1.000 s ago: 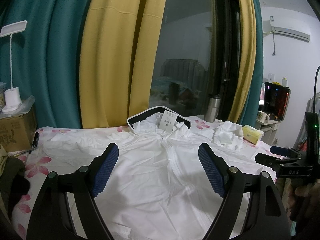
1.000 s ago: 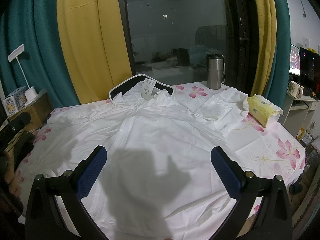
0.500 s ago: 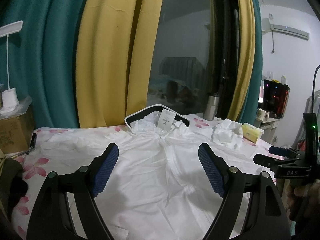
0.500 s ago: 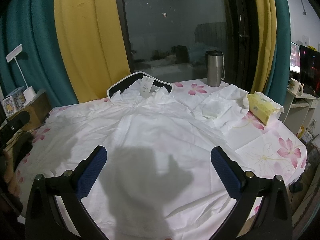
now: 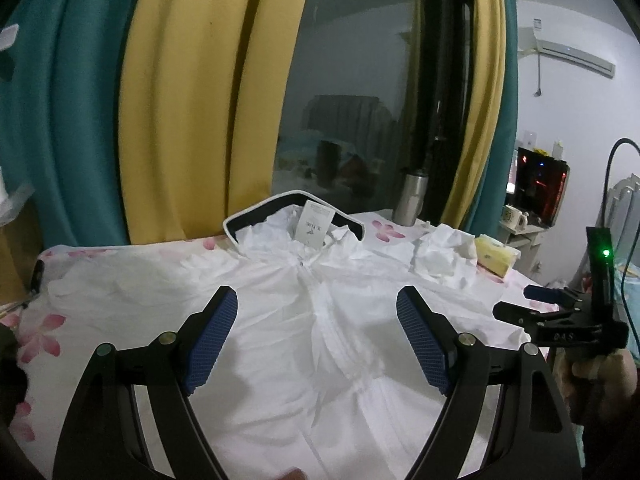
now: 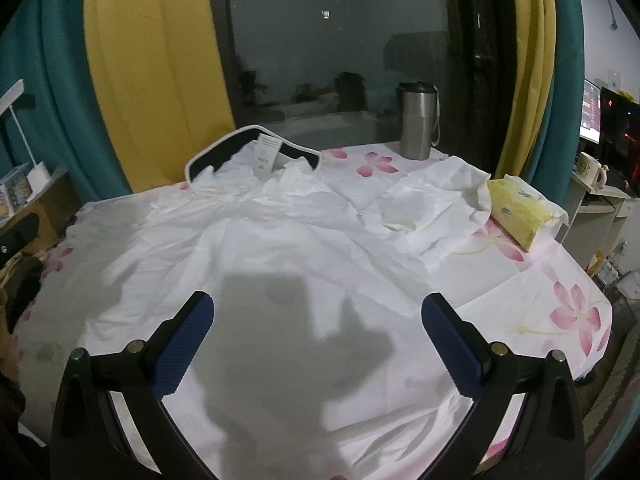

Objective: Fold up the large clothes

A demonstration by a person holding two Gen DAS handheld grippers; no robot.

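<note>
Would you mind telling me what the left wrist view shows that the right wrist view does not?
Only the left wrist view shows the air conditioner on the wall and the right claw from the side, held in a hand. Only the right wrist view shows the desk lamp. Both show the white jacket spread out, its paper tag, the steel tumbler and the yellow tissue pack.
</note>
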